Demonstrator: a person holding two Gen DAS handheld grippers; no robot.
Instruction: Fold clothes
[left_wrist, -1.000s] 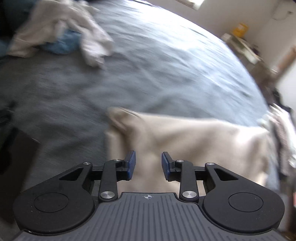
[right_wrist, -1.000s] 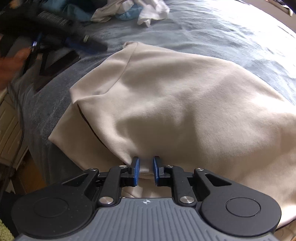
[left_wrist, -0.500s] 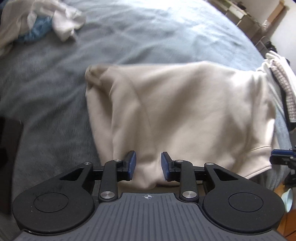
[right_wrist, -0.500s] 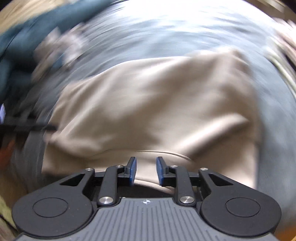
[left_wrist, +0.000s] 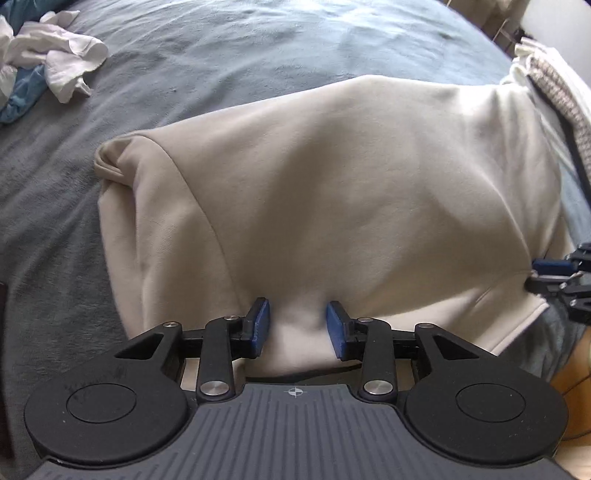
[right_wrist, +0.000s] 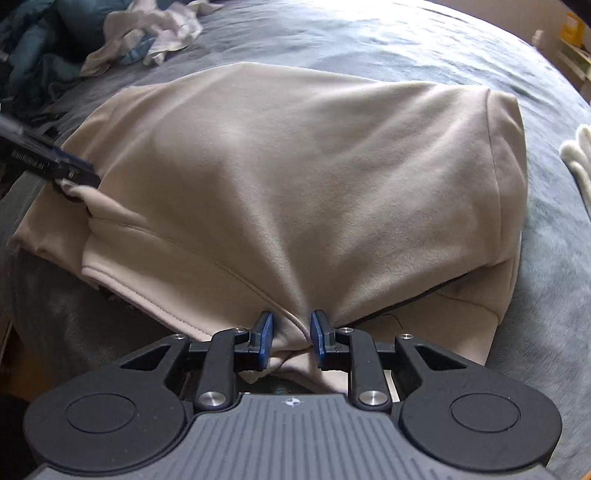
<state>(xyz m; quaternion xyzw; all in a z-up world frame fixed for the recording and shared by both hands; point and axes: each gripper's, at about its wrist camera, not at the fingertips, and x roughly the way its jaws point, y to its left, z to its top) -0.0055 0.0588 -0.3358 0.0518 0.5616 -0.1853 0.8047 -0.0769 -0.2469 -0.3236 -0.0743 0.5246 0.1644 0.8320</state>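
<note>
A cream sweatshirt (left_wrist: 332, 184) (right_wrist: 295, 166) lies folded on the blue-grey bed cover (left_wrist: 258, 55) (right_wrist: 369, 44). My left gripper (left_wrist: 296, 326) is at its near edge with a thick fold of cloth between the blue pads; the jaws are opening, but the cloth still fills the gap. In the right wrist view my left gripper (right_wrist: 74, 177) shows at the left with a bit of cloth pulled up at its tip. My right gripper (right_wrist: 291, 339) pinches the hem, creases fan out from its pads, and its jaws are closing. My right gripper (left_wrist: 543, 275) also shows at the garment's right corner.
A loose pile of white and blue clothes (left_wrist: 55, 62) (right_wrist: 147, 37) lies at the far left of the bed. A stack of white and knitted items (left_wrist: 554, 85) sits at the right edge. The bed's near edge runs just under both grippers, with wooden floor (left_wrist: 576, 369) beyond.
My left gripper came down from above the bed to the sweatshirt's near edge and now has cloth between its pads. My right gripper shifted along the hem and pinches it at a new spot.
</note>
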